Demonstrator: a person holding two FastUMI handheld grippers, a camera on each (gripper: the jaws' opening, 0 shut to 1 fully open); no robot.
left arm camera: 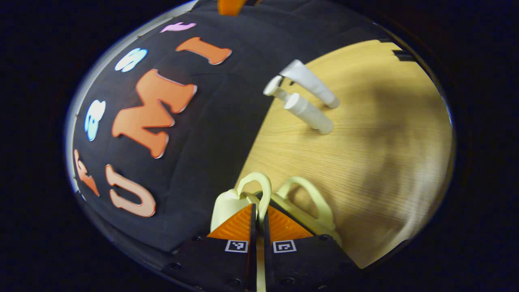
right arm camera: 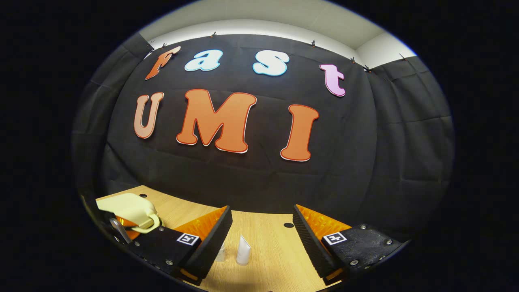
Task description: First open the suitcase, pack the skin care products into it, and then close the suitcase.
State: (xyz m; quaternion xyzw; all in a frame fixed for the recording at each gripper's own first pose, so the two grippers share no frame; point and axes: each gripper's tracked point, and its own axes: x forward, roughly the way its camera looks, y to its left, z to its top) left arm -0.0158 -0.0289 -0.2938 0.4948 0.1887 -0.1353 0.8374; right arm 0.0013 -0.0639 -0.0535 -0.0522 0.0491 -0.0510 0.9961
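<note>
Left claw: our left gripper (left arm camera: 258,227) has its fingers drawn in close on one cream handle loop (left arm camera: 256,190) of the suitcase (left arm camera: 229,205); the loop's strap runs down between the two fingers, so we read it as pinched there.
Suitcase: it sits right at our left fingertips, a small cream case with a second handle loop (left arm camera: 308,194) just to the far side of the held one. In the right gripper view the same case (right arm camera: 130,211) lies low and off to the left of our right claw.
Lid: we cannot tell from these views whether the case is open at all; we judge the opening step is in hand.
Right claw: our right gripper (right arm camera: 262,235) is spread wide with nothing between its fingers, hovering above the wooden table (right arm camera: 275,259).
Skin care products: two white tubes (right arm camera: 243,251) stand just ahead of and below the gap of the right claw, near its left finger. Seen from the left claw, the tubes (left arm camera: 309,114) are well ahead, past the case, with a third white piece beside them.
Long axis: the tubes stand upright on the table, caps down as far as we can see.
Nearer hand: the right one, by our judgement; the tubes are almost in line with its open gap, so it need only come down and forward.
</note>
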